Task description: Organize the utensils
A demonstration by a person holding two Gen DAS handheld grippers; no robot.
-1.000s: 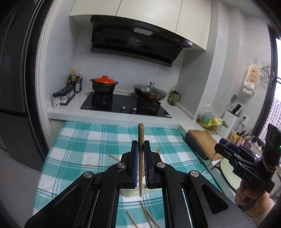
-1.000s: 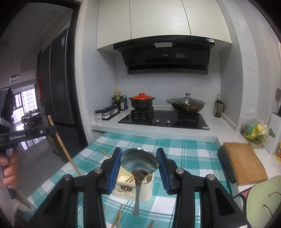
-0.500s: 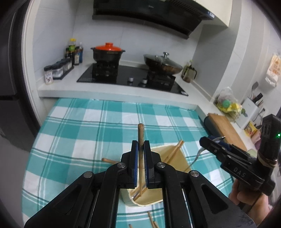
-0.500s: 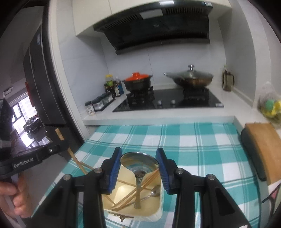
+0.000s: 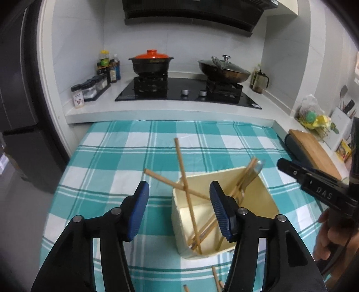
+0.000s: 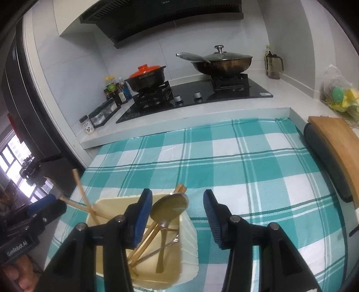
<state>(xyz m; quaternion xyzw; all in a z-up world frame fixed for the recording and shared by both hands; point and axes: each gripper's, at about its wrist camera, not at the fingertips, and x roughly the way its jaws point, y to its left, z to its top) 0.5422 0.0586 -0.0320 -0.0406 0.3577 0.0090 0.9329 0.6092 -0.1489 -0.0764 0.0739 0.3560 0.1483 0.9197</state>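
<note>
Both jaw pairs opening, nothing pinched: left gripper (image 5: 179, 207) released chopstick (image 5: 187, 186) upright just ahead; spoon (image 6: 167, 215) between right gripper (image 6: 175, 215) pads, handle down in holder (image 5: 267, 197)

Chopsticks (image 5: 189, 202) and spoon (image 6: 167, 210) in holder (image 5: 267, 197) on tablecloth (image 5: 107, 170).

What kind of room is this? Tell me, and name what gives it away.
A home kitchen, most likely: a black gas hob carrying an orange-lidded pot and a lidded wok, a range hood above, and seasoning bottles alongside.
</note>
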